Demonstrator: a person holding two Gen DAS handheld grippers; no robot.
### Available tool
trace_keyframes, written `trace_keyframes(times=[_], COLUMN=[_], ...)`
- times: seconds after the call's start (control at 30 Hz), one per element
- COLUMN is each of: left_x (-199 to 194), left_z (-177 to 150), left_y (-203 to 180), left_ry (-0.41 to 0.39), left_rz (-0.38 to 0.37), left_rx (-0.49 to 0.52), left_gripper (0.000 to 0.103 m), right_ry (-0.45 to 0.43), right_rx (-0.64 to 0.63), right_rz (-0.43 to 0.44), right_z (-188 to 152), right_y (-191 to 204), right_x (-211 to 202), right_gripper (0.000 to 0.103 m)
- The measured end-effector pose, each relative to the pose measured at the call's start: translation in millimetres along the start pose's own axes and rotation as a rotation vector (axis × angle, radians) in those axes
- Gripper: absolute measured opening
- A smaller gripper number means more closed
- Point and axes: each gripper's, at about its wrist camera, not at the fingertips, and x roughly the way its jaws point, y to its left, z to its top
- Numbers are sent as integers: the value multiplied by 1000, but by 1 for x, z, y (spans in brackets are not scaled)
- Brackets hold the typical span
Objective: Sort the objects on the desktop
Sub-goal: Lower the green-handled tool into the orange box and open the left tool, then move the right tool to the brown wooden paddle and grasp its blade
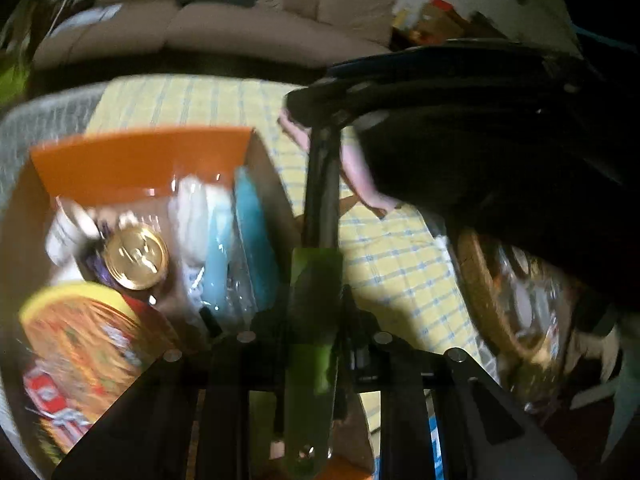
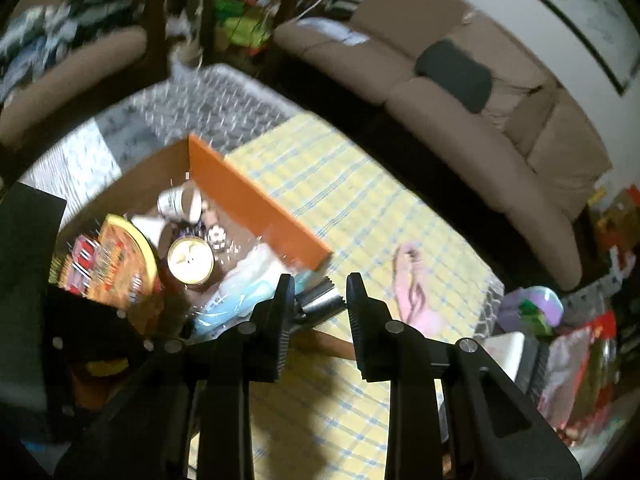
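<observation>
Left gripper (image 1: 316, 216): jaws clamped on green tool (image 1: 312, 344), beside box (image 1: 140, 160), for boxing. Right gripper (image 2: 318, 308): jaws apart, empty.

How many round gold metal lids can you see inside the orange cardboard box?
1. A round gold metal lid sits mid-box in the orange cardboard box, beside the yellow-rimmed round noodle bowl. Others may be hidden under the packets.

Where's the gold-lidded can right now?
The gold-lidded can stands inside the orange box, between the noodle bowl on its left and the blue packet on its right, in both wrist views.
</observation>
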Motion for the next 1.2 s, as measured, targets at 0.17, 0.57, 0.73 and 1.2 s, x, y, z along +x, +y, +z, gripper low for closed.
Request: trace_keyframes(times=[0.17, 0.57, 0.73, 1.2], left_x=[13, -27, -21, -4], left_z=[2, 14, 26, 54], left_y=[26, 29, -19, -35], left_ry=[-1, -91, -49, -21], left_rz=[-5, -23, 2, -38], left_rx=[-142, -152, 74, 36], left_gripper=[34, 80, 83, 82], right_ry=[44, -89, -29, -46], right_rx=[-44, 328, 623, 737], right_rz=[45, 176, 257, 388], right_z=[5, -34, -102, -159], right_y=[16, -70, -134, -170], right_x=[39, 11, 16, 64], right_gripper=[25, 74, 74, 55])
